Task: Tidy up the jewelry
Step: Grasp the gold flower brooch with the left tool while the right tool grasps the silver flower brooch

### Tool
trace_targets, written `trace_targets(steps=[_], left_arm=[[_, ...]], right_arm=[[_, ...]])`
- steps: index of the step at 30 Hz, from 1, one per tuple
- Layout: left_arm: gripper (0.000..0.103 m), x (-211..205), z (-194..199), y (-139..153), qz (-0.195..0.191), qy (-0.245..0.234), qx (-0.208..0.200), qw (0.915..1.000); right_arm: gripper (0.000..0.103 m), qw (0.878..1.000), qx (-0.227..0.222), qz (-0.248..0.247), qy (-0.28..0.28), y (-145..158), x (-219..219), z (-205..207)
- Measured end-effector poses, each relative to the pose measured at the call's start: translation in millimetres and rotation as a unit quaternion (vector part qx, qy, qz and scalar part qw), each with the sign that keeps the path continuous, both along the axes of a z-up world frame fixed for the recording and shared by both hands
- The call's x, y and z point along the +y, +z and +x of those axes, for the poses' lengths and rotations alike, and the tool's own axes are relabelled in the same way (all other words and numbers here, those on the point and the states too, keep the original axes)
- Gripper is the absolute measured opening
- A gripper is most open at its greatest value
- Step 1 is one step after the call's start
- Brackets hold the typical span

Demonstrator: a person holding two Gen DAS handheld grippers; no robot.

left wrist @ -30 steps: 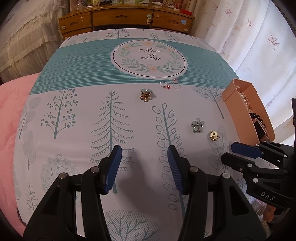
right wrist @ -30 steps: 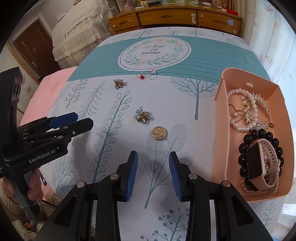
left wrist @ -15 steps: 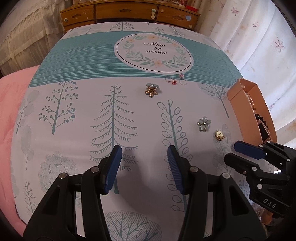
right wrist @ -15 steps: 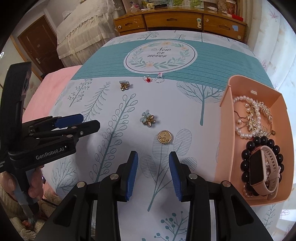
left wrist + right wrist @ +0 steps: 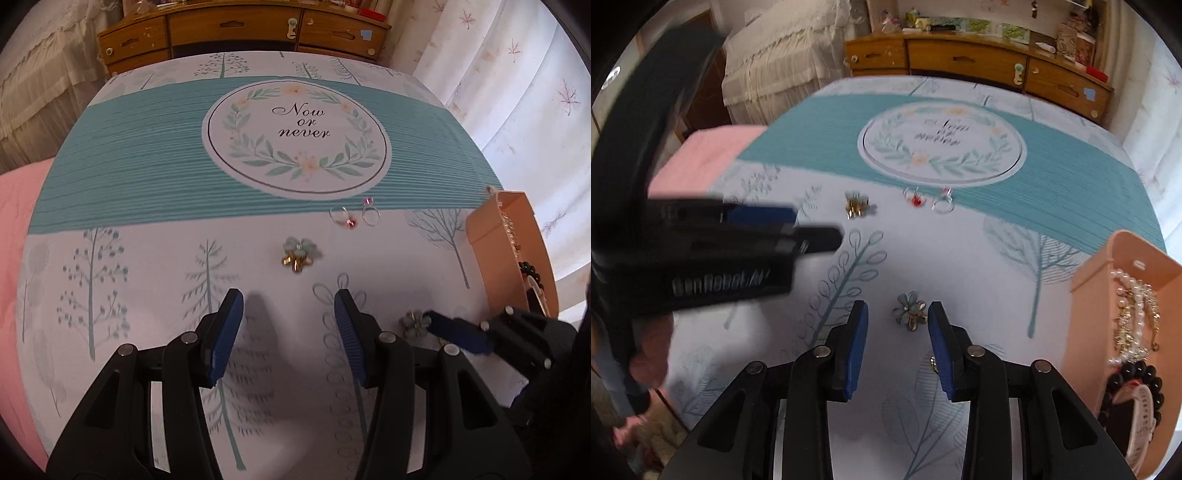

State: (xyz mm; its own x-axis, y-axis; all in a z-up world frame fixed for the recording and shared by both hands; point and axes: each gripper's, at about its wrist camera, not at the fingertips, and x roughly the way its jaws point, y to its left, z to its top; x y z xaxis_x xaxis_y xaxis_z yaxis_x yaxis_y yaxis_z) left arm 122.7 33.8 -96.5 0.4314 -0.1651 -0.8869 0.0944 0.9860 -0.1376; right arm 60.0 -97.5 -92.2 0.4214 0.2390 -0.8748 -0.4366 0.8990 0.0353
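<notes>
Printed cloth covers our worktop; the blue flower brooch lies just beyond our right gripper at twelve o'clock, whose jaws have just been closing, still apart. Left gripper jaws apart, empty. Light, stiff, fragile petals: we pinch its centre.

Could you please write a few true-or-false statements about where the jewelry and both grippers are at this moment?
1. The right gripper has a blue flower brooch between its fingertips. True; the pads do not touch it yet.
2. The left gripper is clamped on a ring. False; its jaws are open with nothing between them.
3. The pink tray already holds a pearl strand. True.
4. Both rings lie inside the tray. False; they lie on the tablecloth by the teal band.
</notes>
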Motion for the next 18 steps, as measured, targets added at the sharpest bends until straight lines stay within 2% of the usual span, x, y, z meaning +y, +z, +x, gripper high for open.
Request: trace_targets(steps=[1, 8, 9, 10, 11, 18], left_arm=[[0.048, -2, 5, -1, 0.006, -0.002, -0.003, 1.0], [0.047, -13, 26, -12, 0.031, -0.006, -0.016, 0.9994], [0.042, -15, 27, -12, 0.034, -0.007, -0.022, 0.9992], [0.026, -17, 27, -12, 0.038, -0.007, -0.027, 0.9989], [0.017, -19, 27, -12, 0.044, -0.008, -0.031, 0.9985], [0.016, -31, 15, -3, 0.05, -0.018, -0.041, 0.9977]], right_arm=[[0.016, 1.0, -0.003, -0.006, 0.003, -2, 2, -1], [0.015, 1.0, 0.0, 0.03, -0.004, 3, -11, -10], [0.015, 0.999, -0.002, 0.035, -0.006, 6, -14, -13], [0.015, 0.999, -0.006, 0.041, -0.007, 10, -17, -16], [0.015, 0.999, -0.01, 0.045, -0.008, 14, -20, -19], [0.015, 0.996, -0.037, 0.071, -0.043, 47, -54, -40]])
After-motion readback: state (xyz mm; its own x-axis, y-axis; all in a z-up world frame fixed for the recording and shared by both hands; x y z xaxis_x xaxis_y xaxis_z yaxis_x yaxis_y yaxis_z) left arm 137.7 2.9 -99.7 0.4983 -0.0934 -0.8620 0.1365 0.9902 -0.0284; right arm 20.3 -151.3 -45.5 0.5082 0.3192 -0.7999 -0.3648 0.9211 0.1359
